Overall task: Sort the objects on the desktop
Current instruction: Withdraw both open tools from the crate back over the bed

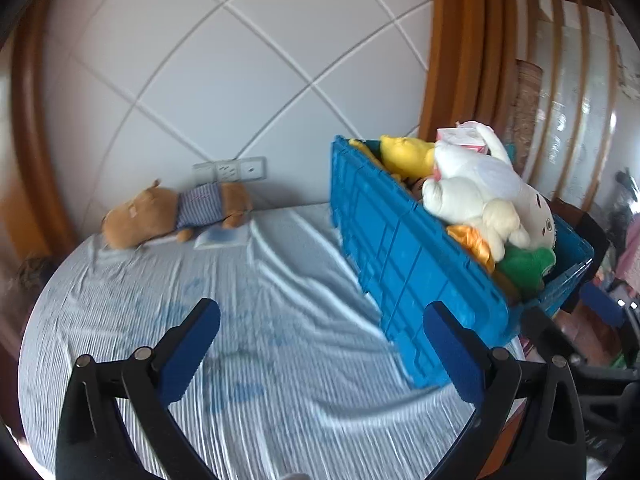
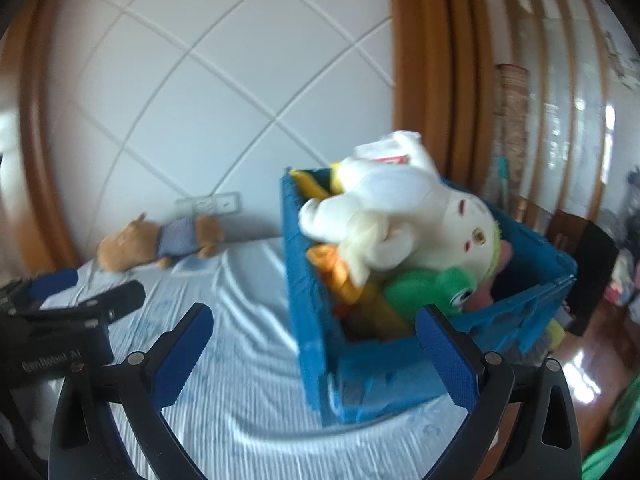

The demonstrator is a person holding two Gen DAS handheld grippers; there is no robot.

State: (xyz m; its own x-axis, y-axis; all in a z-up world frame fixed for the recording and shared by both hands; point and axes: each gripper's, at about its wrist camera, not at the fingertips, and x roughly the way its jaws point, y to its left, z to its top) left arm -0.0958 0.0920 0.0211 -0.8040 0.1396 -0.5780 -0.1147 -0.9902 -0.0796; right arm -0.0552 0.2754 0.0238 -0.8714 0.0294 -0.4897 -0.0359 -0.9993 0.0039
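1. At the far left of the bed, a brown plush animal (image 1: pixel 160 216) in a striped blue shirt lay on its side against the padded headboard (image 1: pixel 224 92), just below a row of wall sockets (image 1: pixel 230 170).
2. A small pale blue item (image 1: pixel 222 238), too blurred to identify, lay touching the brown toy's lower side.
3. The striped bedsheet (image 1: pixel 280 320) was wrinkled, with folds running toward the crate.
4. The left gripper (image 1: pixel 320 330) hovered above the sheet with its blue-padded fingers (image 1: pixel 192 352) spread wide and nothing between them; its right finger overlapped the crate's near corner in the left wrist view, though whether it touched could not be told.
5. The right gripper (image 2: pixel 314 332) likewise had its fingers (image 2: pixel 182 356) wide apart and empty, aimed at the crate's near end.
6. In the right wrist view the left gripper's black body showed at the far left edge, above the sheet.
7. The blue plastic crate (image 1: pixel 400 248) stood on the right part of the bed, heaped above its rim.
8. In it, a yellow plush (image 1: pixel 404 154) sat at the far end, a large white plush (image 1: pixel 480 188) lay on top, an orange piece (image 1: pixel 472 242) beside the near wall, and a green plush (image 1: pixel 528 266) at the near end.
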